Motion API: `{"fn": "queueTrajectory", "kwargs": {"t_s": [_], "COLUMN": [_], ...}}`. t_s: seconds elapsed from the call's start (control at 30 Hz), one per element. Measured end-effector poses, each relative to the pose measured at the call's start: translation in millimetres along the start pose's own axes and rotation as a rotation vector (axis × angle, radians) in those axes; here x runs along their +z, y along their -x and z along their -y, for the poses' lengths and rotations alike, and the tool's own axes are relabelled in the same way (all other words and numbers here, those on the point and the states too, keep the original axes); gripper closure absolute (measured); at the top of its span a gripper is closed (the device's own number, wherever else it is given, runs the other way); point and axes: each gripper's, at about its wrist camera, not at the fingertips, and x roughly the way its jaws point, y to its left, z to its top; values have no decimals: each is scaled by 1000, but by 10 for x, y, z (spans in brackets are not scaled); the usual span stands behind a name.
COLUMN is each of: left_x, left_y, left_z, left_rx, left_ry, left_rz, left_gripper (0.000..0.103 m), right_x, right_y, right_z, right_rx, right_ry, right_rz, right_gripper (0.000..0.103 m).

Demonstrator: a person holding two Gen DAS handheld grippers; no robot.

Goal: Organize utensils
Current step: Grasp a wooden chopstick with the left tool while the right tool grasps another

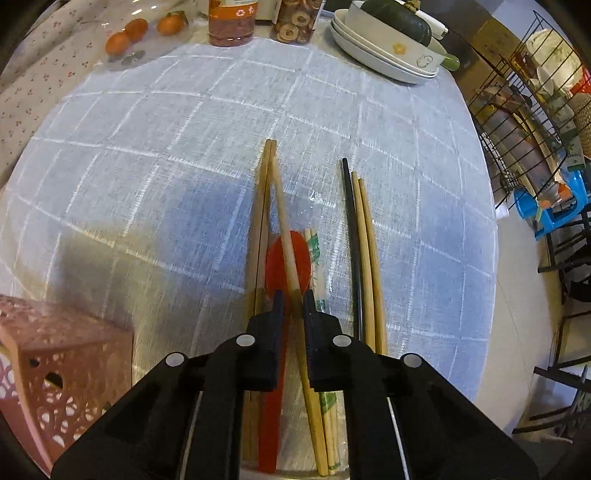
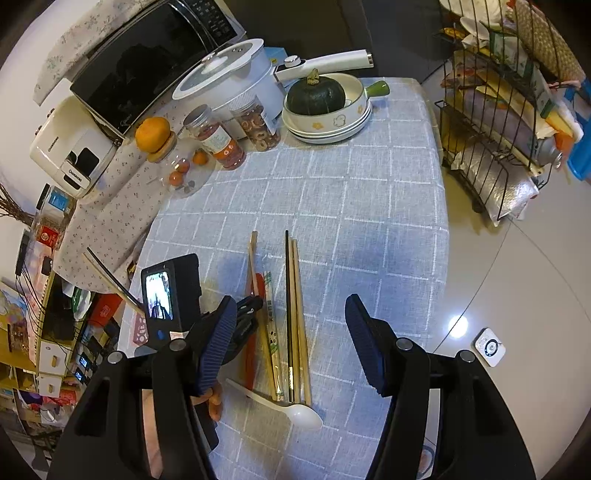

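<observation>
My left gripper point(image 1: 293, 299) is shut on a wooden chopstick point(image 1: 284, 218) that points away over the table. A second wooden chopstick point(image 1: 258, 221) lies beside it, above a red spoon point(image 1: 286, 258) and wrapped chopsticks point(image 1: 316, 254). A black chopstick point(image 1: 351, 221) and a wooden pair point(image 1: 369, 240) lie to the right. In the right wrist view the left gripper point(image 2: 247, 310) sits over the red spoon point(image 2: 251, 354). My right gripper point(image 2: 291, 332) is open above the black chopstick point(image 2: 288, 295) and wooden pair point(image 2: 299, 314). A white plastic spoon point(image 2: 295, 410) lies near the table edge.
A pink perforated holder point(image 1: 55, 369) stands at the left. Stacked white plates with a green squash point(image 2: 321, 99), jars point(image 2: 221, 140), oranges point(image 1: 136, 29), a pot and a microwave line the far side. A wire rack point(image 2: 498, 129) stands right of the table.
</observation>
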Motion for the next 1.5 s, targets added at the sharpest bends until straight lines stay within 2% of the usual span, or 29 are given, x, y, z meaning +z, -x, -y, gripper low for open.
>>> {"fn": "queueTrajectory", "kwargs": {"t_s": [0.23,0.43,0.53,0.6,0.73,0.87,0.97,1.07,1.2,1.3,1.5], "left_x": [-23,-35,-71,-107,-239,-341,-405,-455,-517,-528,-453], "left_y": [-4,288,459,610,935,1210,1574,1942,2315,2417,2353], "left_z": [83,104,76,89,120,116,83,63,-27,-110,-390], "left_rx": [18,-28,-47,-56,-34,-57,-71,-57,-9,30,-14], "left_ry": [-57,-78,-83,-87,-100,-82,-97,-127,-177,-206,-131], "left_rz": [5,92,137,181,307,370,439,503,567,603,583], "left_gripper": [98,98,98,98,98,98,98,98,98,98,98], "right_x": [4,33,51,56,23,-41,-71,-108,-107,-93,-75], "right_y": [-57,-152,-271,-377,-693,-995,-1215,-1445,-1617,-1717,-1871], "right_z": [-8,75,136,166,150,13,-52,-76,-68,-45,-90], "right_rx": [2,-21,-22,-20,-40,-66,-95,-110,-133,-132,-133], "right_ry": [1,-13,-28,-37,-5,76,126,163,168,157,172], "right_rz": [-16,-36,-63,-87,-161,-222,-257,-298,-316,-324,-333], "right_gripper": [42,46,54,58,59,71,78,87,88,88,88]}}
